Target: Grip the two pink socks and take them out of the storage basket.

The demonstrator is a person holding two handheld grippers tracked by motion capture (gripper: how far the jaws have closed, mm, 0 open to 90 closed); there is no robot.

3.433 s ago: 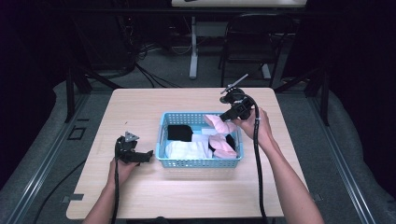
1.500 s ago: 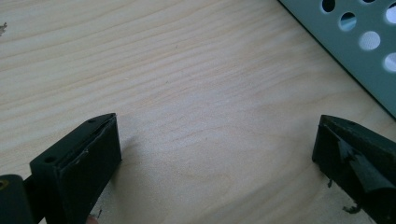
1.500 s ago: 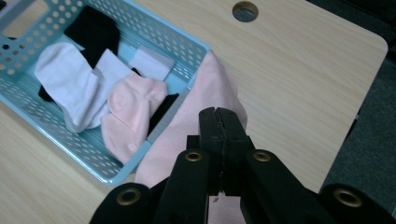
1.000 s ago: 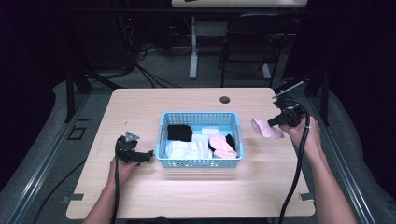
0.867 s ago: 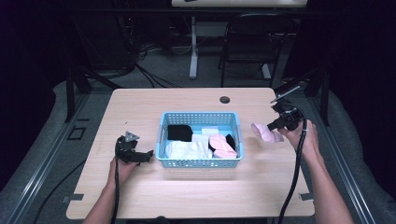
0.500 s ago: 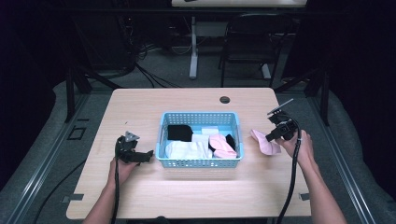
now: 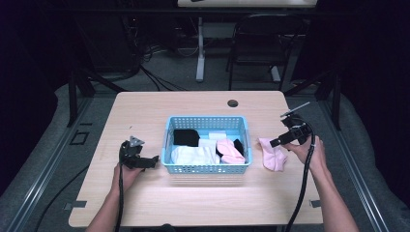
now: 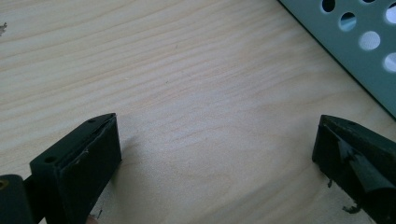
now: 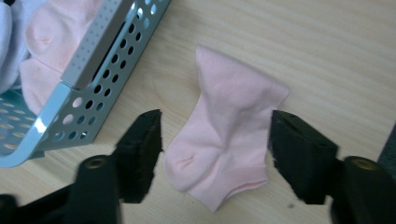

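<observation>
Sock (image 9: 229, 135), pink, limp and light on the tabletop (image 7: 203, 193), lies between the right hand-held gripper's (image 9: 212, 149) wide-open, empty jaws; pinch mid-body.

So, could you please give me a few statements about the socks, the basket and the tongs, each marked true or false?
1. A pink sock lies on the table right of the basket. True.
2. The right tongs are clamped on that sock. False: their jaws stand open above it.
3. The left tongs are open over bare wood. True.
4. The basket is empty. False: black, white and pink items lie inside.
5. The left tongs hold a black sock. False: they hold nothing.
</observation>
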